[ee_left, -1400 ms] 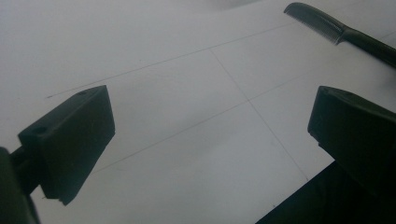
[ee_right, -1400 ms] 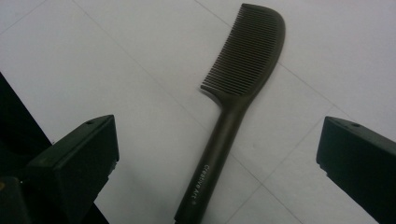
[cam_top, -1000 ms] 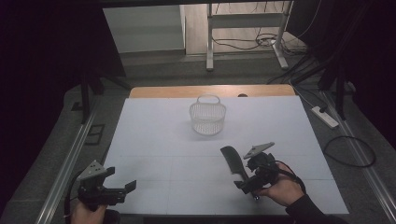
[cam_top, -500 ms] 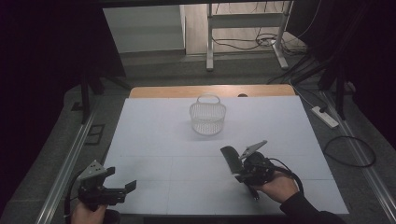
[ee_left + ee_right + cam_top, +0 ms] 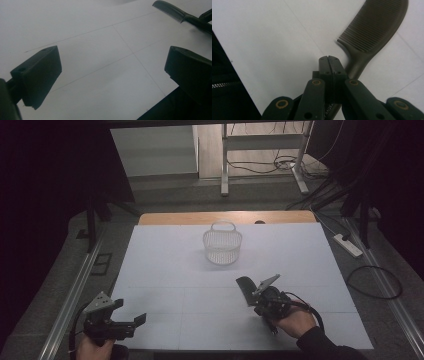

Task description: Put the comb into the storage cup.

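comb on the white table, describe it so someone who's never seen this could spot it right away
Start at the white table, whose only other item is a white mesh basket near the far middle. Come toward the near right, where the right gripper is. The comb is the dark, fine-toothed piece there, its handle in the shut jaws.

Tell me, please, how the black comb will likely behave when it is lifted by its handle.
The comb looks like one moulded plastic piece, so it is probably stiff and light. The right hand-held gripper, whose jaws have just been closing, appears to clamp only the narrow handle, so the wide toothed end may swing or pivot. Its smooth surface might slip.
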Demonstrator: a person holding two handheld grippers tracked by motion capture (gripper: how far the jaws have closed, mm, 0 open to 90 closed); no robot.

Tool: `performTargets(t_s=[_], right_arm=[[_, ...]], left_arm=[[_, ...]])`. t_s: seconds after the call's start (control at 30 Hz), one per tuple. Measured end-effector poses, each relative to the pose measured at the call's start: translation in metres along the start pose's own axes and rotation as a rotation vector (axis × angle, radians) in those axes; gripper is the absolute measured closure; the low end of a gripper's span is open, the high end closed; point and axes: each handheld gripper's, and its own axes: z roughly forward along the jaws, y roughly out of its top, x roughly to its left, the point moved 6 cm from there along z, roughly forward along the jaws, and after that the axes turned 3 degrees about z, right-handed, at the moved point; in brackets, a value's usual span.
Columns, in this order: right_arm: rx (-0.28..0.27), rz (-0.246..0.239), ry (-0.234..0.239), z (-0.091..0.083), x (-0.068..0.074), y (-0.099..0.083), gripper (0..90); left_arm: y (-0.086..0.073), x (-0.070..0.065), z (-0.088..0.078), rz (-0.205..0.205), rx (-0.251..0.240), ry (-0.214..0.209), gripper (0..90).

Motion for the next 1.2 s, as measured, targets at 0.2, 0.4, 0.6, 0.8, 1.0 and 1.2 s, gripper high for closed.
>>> performTargets(t_s=[0.2,0.4,0.6,0.8,1.0,1.2], right_arm=[[0.018,0.004,0.010,0.009,0.001,-0.005,89.2],[0.059,-0.006,0.023,0.018,0.006,-0.013,89.2],[0.062,-0.004,0.014,0.017,0.005,-0.014,89.2],[0.057,0.017,0.006,0.015,-0.002,-0.017,89.2],[0.055,0.037,0.000,0.013,-0.010,-0.019,89.2],[0.056,0.055,-0.010,0.011,-0.018,-0.022,89.2]], left_arm=[[0.000,0.000,0.000,0.001,-0.001,0.000,1.5],[0.000,0.000,0.000,0.004,-0.002,0.000,1.6],[0.000,0.000,0.000,0.005,-0.002,0.000,1.6],[0.000,0.000,0.000,0.005,-0.002,-0.001,1.6],[0.000,0.000,0.000,0.006,-0.001,-0.001,1.7],[0.000,0.000,0.000,0.005,0.000,0.000,1.7]])
